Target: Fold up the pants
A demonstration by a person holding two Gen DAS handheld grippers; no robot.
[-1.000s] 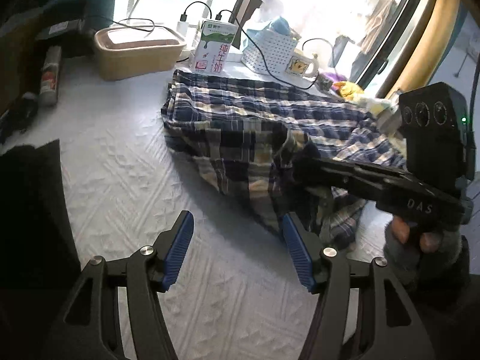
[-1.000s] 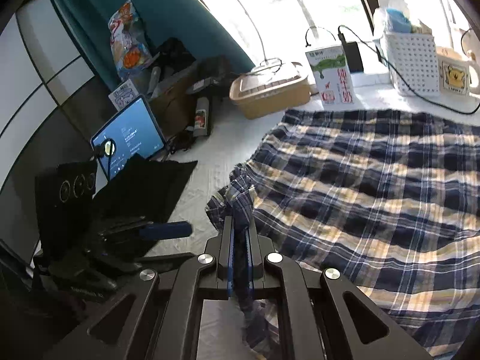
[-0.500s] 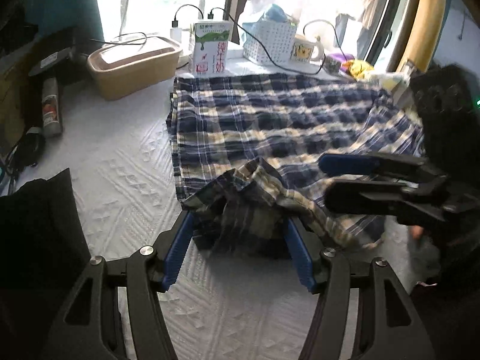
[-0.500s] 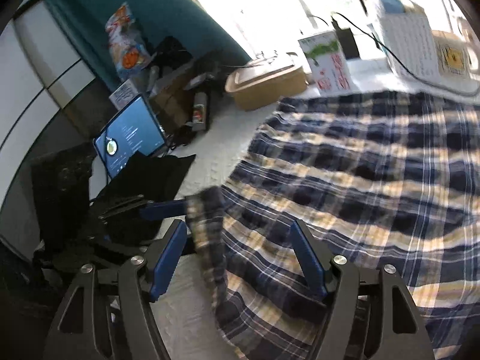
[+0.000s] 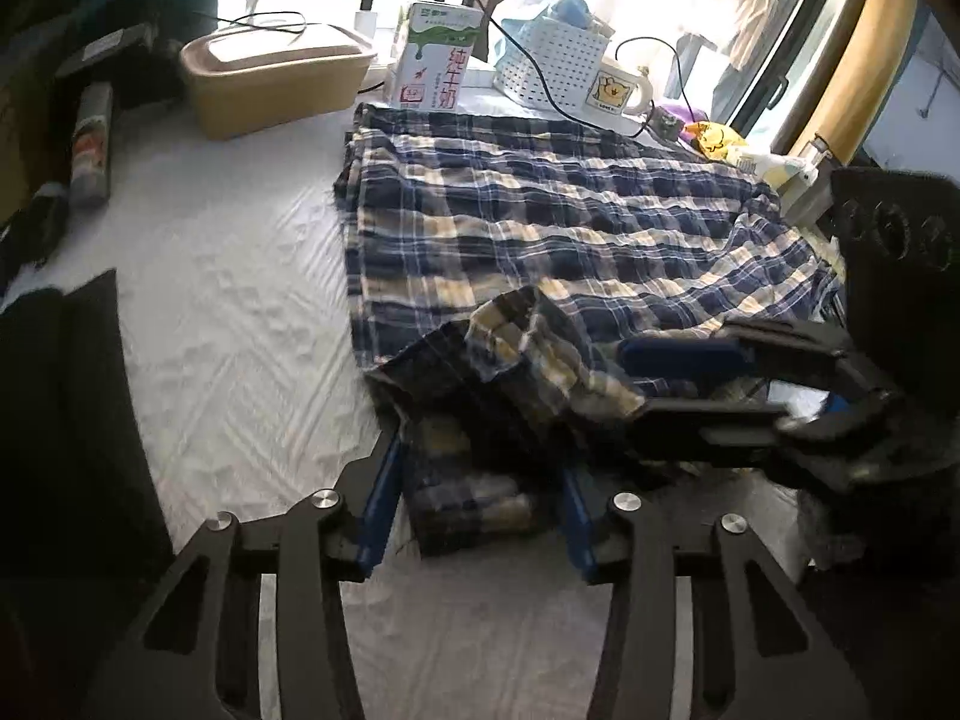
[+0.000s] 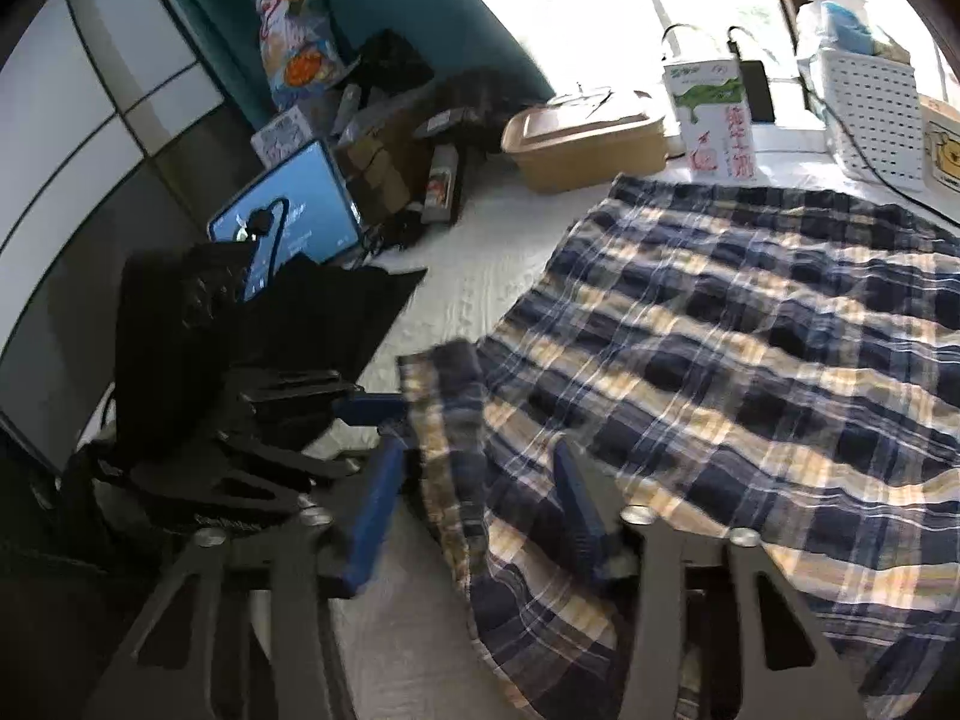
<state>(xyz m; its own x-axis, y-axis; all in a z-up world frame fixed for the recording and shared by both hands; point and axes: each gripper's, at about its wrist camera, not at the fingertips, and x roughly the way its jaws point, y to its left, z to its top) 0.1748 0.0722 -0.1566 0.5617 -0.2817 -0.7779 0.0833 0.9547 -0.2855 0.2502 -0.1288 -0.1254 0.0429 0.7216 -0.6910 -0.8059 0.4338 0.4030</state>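
The navy, white and yellow plaid pants (image 5: 540,228) lie spread on the white quilted sheet (image 5: 240,312), with a rumpled corner at their near edge. My left gripper (image 5: 477,504) straddles that bunched corner. Its jaws are closing, and the cloth fills most of the gap without looking pinched. In the right wrist view the pants (image 6: 750,330) fill the right side. My right gripper (image 6: 474,510) is closing too, with the folded hem between its blue pads; a gap remains on the left pad's side. The two grippers nearly meet: the left gripper (image 6: 384,417) comes in from the left, and the right gripper (image 5: 660,387) from the right.
Behind the pants stand a beige lidded box (image 5: 276,84), a milk carton (image 5: 441,60), a white perforated basket (image 5: 552,66) and a mug (image 5: 618,90), with cables across them. A black cloth (image 5: 60,408) lies on the left, beside a lit tablet (image 6: 288,216) and clutter.
My right gripper let go of the pinched cloth corner, opened wide, then narrowed over the hem. The left gripper moved from bare sheet onto the bunched corner and narrowed.
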